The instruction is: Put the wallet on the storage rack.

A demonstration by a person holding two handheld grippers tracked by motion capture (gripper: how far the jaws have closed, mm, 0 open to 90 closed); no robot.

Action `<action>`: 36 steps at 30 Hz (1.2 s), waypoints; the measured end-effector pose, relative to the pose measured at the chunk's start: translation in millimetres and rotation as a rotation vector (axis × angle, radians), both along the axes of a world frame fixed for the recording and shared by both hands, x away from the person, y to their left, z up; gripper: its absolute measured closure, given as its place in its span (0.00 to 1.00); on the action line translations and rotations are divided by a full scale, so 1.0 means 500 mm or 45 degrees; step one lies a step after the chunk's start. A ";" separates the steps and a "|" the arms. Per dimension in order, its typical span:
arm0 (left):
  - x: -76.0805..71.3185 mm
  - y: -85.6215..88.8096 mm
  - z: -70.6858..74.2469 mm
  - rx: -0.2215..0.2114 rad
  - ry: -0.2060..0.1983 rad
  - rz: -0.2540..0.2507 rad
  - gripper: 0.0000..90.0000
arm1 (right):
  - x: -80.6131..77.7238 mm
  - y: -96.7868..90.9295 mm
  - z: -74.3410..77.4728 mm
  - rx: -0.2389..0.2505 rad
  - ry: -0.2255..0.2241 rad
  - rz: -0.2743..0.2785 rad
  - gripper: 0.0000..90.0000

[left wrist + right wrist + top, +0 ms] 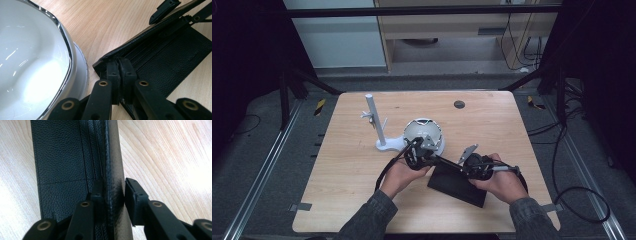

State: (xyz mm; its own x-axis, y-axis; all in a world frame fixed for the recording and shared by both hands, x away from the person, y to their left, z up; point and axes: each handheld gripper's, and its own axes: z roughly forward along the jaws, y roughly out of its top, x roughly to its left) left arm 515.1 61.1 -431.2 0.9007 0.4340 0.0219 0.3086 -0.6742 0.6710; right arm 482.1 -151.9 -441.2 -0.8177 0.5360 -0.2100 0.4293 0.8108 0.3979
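Both grippers pinch the raised flap of a black, pebbled-leather folding case (458,183) lying on the pale wooden table (352,175), left gripper (120,72) clamped tight, right gripper (112,192) narrowly straddling it, which could nudge the nearby glossy white bowl (32,62)

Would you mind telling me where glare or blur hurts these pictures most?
High view: dim surroundings, table evenly lit, both grippers small and soft. Left gripper view: bright glare washes out the white bowl, and its near side is blurred. Right gripper view: the black leather folder is sharp; the wood at far right is overexposed.
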 end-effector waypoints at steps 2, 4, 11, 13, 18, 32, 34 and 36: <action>-0.001 0.000 0.000 -0.001 -0.001 -0.001 0.95 | 0.000 0.000 0.000 -0.006 -0.008 0.004 0.84; -0.007 0.000 0.000 -0.002 -0.014 0.009 0.90 | -0.001 0.002 0.000 -0.037 -0.024 0.017 0.89; -0.023 0.013 0.005 -0.012 -0.037 0.034 0.69 | -0.004 0.005 0.006 -0.081 -0.048 0.047 0.94; -0.032 0.020 0.007 -0.009 -0.050 0.044 0.64 | -0.005 0.002 0.007 -0.078 -0.056 0.052 0.94; -0.049 0.045 0.007 -0.074 -0.061 0.065 0.42 | -0.012 -0.008 0.010 -0.067 -0.060 0.053 0.94; -0.069 0.083 0.006 -0.162 -0.095 0.126 0.16 | -0.038 -0.050 0.047 -0.009 -0.131 0.026 0.94; -0.068 0.086 0.005 -0.177 -0.090 0.132 0.15 | -0.041 -0.056 0.053 0.003 -0.144 0.014 0.94; -0.068 0.090 0.004 -0.183 -0.093 0.133 0.15 | -0.040 -0.057 0.055 0.003 -0.151 0.013 0.94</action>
State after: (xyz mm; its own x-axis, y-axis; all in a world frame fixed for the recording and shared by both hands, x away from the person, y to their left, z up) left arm 481.0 105.9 -429.4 0.8488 0.5285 0.0165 0.3191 -0.5369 0.7810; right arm 461.9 -180.5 -413.7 -0.7926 0.5284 -0.3042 0.3707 0.8138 0.4477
